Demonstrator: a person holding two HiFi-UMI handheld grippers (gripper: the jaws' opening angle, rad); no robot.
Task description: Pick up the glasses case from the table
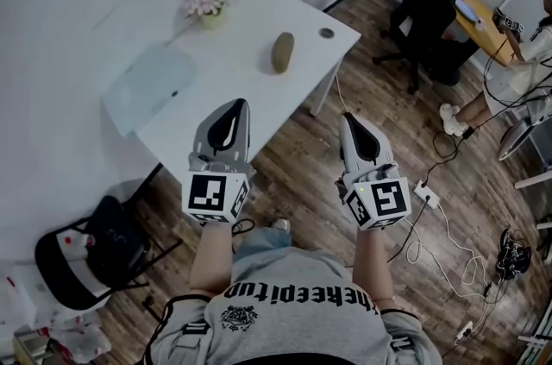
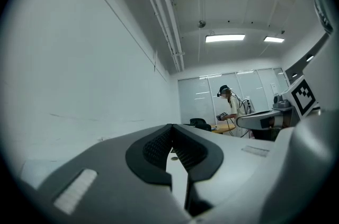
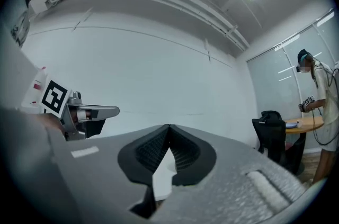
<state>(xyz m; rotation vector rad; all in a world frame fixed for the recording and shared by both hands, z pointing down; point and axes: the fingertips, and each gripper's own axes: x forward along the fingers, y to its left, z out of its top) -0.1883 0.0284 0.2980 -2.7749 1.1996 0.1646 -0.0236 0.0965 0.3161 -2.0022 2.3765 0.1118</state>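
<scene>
A brown oval glasses case (image 1: 282, 51) lies on the white table (image 1: 259, 96), toward its far right part. My left gripper (image 1: 239, 105) hovers over the table's near edge, short of the case, shut with nothing in it. My right gripper (image 1: 348, 118) hangs over the wooden floor just off the table's right side, also shut and empty. In the left gripper view the left gripper (image 2: 171, 126) has its tips meeting; the case is hidden there. The right gripper (image 3: 168, 126) shows the same in the right gripper view, with the left gripper (image 3: 79, 112) beside it.
A small pot of pink flowers (image 1: 207, 5), a pale mat (image 1: 151, 87) and a round grommet (image 1: 326, 33) are on the table. A black office chair (image 1: 423, 1) stands at the right, a black chair with a bag (image 1: 95, 255) at the near left. Cables (image 1: 448, 242) lie on the floor. Another person (image 1: 517, 61) stands at the right.
</scene>
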